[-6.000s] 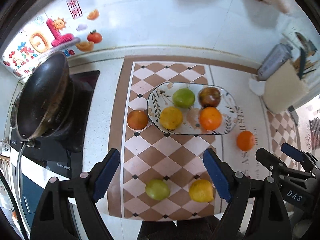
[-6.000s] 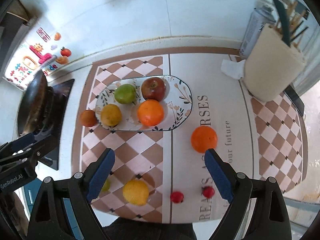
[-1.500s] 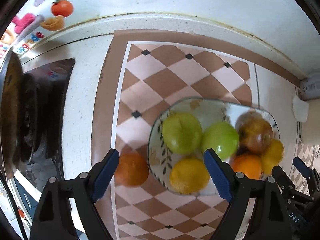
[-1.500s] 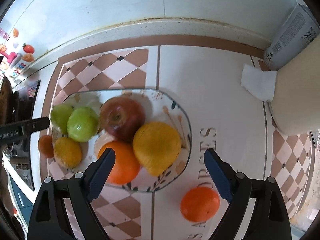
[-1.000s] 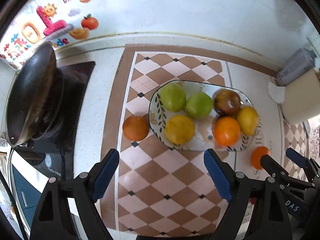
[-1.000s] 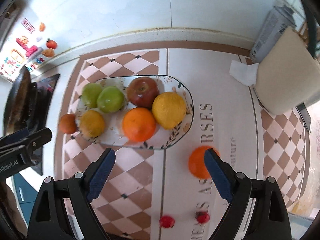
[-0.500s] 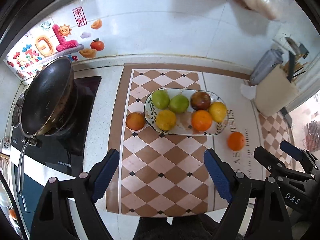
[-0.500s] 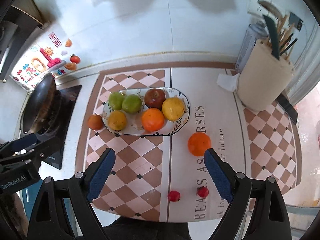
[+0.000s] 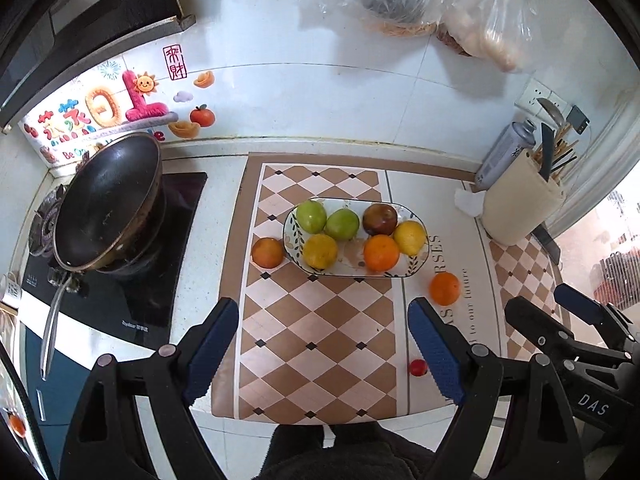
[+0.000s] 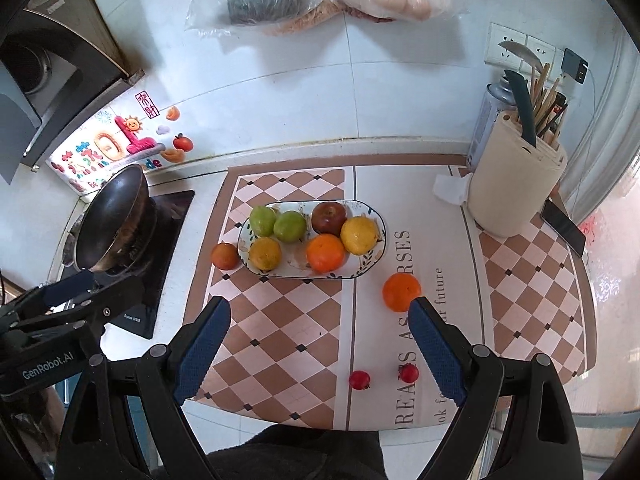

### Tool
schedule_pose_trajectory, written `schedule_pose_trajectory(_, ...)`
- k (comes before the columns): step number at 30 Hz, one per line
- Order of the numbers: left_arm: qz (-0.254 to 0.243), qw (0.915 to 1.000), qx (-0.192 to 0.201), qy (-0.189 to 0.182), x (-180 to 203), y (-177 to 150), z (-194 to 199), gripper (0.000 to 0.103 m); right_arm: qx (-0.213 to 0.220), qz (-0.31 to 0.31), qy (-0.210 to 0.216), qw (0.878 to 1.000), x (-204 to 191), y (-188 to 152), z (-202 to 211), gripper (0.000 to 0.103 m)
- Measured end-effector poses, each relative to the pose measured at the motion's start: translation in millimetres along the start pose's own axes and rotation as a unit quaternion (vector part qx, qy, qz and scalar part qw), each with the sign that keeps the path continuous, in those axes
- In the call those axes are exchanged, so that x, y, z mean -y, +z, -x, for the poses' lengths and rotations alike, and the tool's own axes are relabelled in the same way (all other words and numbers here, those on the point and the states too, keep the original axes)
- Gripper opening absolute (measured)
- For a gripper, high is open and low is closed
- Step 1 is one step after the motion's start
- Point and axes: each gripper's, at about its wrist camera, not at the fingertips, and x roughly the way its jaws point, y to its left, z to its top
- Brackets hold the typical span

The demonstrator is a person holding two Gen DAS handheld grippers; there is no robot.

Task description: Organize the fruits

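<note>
Where the mat (image 10: 280, 332) lies bare, both empty, wide-jawed grippers above.

The right gripper (image 10: 318, 346) hangs wide open above the mat (image 10: 280, 336), holding nothing. A plate (image 10: 376, 248) carries six fruits. One orange (image 10: 401, 292) lies just right of it, another (image 10: 225, 256) touches its left end. Two small red fruits (image 10: 359, 380) sit near the mat's front edge.

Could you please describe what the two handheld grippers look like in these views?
Both are matte black plastic. The left gripper and right gripper each have two angled fingers with ribbed blue pads and round silver pivot pins. White lettering marks the bodies: "GenRobot.AI" on the left one, "DAS" on the right. No cables or sleeves show.
</note>
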Motion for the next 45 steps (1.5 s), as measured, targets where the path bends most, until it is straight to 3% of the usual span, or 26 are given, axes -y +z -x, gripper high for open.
schedule_pose_trajectory(5,0.01,0.9999,-0.014,0.003,-5,-1,-13,0.088,-0.015,-0.015,0.012,1.0,11,-2,-8,0.093)
schedule_pose_trajectory(6,0.011,0.9997,-0.019,0.01,-7,-1,-19,0.098,-0.021,-0.021,0.013,0.999,17,-3,-13,0.093)
schedule_pose_trajectory(7,0.012,0.9996,-0.02,0.015,-8,-1,-24,0.102,-0.028,-0.03,0.01,0.999,26,-5,-22,0.093)
schedule_pose_trajectory(11,0.02,0.9977,-0.036,0.054,-18,-5,-52,0.102,-0.068,-0.067,0.003,0.995,62,-16,-66,0.092)
schedule_pose_trajectory(14,0.028,0.9946,-0.061,0.079,-29,-12,-80,0.102,-0.116,-0.082,0.003,0.99,83,-33,-110,0.077)
schedule_pose_trajectory(16,0.032,0.9921,-0.077,0.094,-36,-18,-99,0.102,-0.141,-0.102,-0.008,0.985,101,-46,-140,0.073)
schedule_pose_trajectory(18,0.036,0.989,-0.094,0.108,-41,-24,-115,0.102,-0.147,-0.115,-0.016,0.982,115,-52,-162,0.066)
schedule_pose_trajectory(27,0.066,0.9781,-0.146,0.133,-61,-27,-173,0.102,-0.161,-0.169,-0.024,0.972,156,-29,-247,0.066)
schedule_pose_trajectory(28,0.069,0.9773,-0.149,0.133,-63,-25,-177,0.102,-0.168,-0.168,-0.026,0.971,157,-25,-257,0.066)
schedule_pose_trajectory(29,0.074,0.9765,-0.152,0.133,-66,-23,-182,0.102,-0.173,-0.168,-0.024,0.97,157,-22,-267,0.073)
schedule_pose_trajectory(32,0.1,0.974,-0.162,0.124,-79,-11,-198,0.102,-0.185,-0.173,0.004,0.967,155,-15,-289,0.074)
schedule_pose_trajectory(35,0.135,0.9697,-0.174,0.105,-96,2,-215,0.102,-0.193,-0.152,0.013,0.969,142,-11,-302,0.064)
schedule_pose_trajectory(38,0.166,0.9651,-0.186,0.082,-112,17,-236,0.102,-0.195,-0.12,0.001,0.973,127,-10,-302,0.063)
schedule_pose_trajectory(45,0.221,0.9497,-0.221,-0.002,-131,30,-291,0.102,-0.23,-0.112,0.049,0.965,99,-29,-299,0.063)
